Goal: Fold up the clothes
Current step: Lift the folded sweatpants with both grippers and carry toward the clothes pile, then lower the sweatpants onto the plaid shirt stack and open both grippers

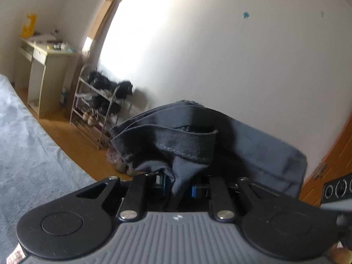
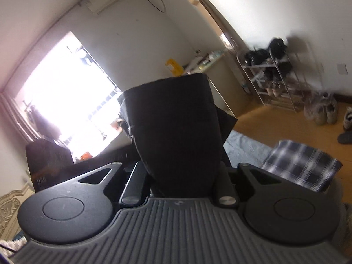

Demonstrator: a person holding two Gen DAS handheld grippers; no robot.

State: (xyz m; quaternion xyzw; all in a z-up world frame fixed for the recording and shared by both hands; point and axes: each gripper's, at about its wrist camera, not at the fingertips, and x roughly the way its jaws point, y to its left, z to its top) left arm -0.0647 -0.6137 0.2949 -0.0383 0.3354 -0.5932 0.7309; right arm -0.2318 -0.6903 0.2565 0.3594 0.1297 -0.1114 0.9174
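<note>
Two hand-held grippers, both clamped on one dark navy cloth garment. Left hand-held gripper (image 1: 178,187) pinches a bunched fold between its blue pads; the dark navy cloth garment (image 1: 198,140) rises in front of it, stitched hem visible, held in the air above the edge of the grey fleece-covered bed (image 1: 28,154). Right hand-held gripper (image 2: 182,176) has its jaws nearly together on a thick dark wad of the same garment (image 2: 173,127), fingertips hidden by cloth. Blue-and-white checked fabric (image 2: 301,165) lies on the bed at the right. Metal wire shoe rack (image 1: 96,110) stands against the white wall, cream table (image 1: 44,66) beside it. Bright window (image 2: 66,92) behind.
</note>
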